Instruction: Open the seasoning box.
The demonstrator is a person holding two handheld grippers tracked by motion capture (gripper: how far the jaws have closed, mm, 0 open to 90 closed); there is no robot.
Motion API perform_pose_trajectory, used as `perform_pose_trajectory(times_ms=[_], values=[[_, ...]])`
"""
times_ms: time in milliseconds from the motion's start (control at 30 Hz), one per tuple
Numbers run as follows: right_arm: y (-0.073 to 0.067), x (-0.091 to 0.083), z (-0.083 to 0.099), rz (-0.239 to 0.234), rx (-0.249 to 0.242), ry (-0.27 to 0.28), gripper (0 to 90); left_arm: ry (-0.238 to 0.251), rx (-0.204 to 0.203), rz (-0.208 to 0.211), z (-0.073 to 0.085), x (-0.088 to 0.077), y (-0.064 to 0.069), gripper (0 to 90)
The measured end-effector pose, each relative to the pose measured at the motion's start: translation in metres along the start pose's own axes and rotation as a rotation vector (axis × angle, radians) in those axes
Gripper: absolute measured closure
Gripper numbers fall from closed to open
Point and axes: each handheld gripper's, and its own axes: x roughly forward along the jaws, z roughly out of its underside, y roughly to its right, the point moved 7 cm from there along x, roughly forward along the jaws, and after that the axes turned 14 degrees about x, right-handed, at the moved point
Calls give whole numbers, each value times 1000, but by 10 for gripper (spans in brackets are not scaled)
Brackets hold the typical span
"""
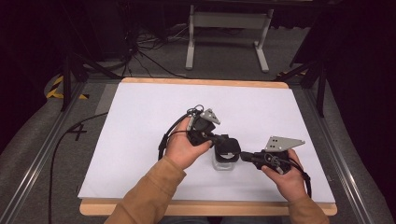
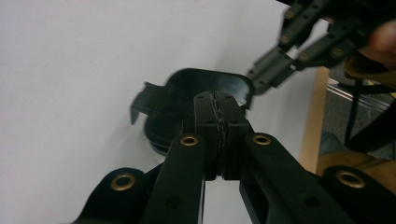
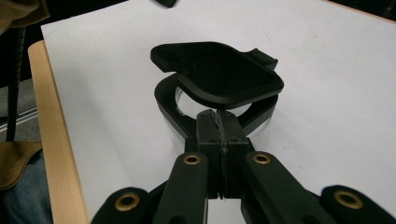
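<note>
A small clear container (image 1: pixel 223 164) with a black rim (image 3: pixel 164 100) stands on the white table sheet (image 1: pixel 140 140). Its black lid (image 3: pixel 219 72) is tilted up on the side away from my right gripper, and the underside of the lid (image 2: pixel 187 88) faces my left gripper. My left gripper (image 2: pixel 217 95) is shut, its tips just in front of the lid's underside; I cannot tell whether they touch it. From the other side my right gripper (image 3: pixel 218 114) is shut on the container's rim. In the high view the left gripper (image 1: pixel 223 141) and right gripper (image 1: pixel 243 156) meet at the container.
The white sheet lies on a wooden board whose edge (image 1: pixel 205 207) runs along the near side. Metal rails (image 1: pixel 42 154) flank the table. A white stand (image 1: pixel 229 28) and loose cables (image 1: pixel 149 51) lie on the floor beyond the far edge.
</note>
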Motion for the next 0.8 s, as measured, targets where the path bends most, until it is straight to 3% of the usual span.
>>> perform_pose_trajectory(times_ms=[167,300,500,800], values=[[-1,1,-3,5,-5,14,900,18,0,42,8,0,24,891],[0,1,-4,6,-3,27,900,9,2,60,12,7,33,891],[0,0,-6,5,1,43,900,4,-16,58,18,18,33,890],[-1,1,-6,1,3,48,900,45,-26,-18,17,24,27,888]])
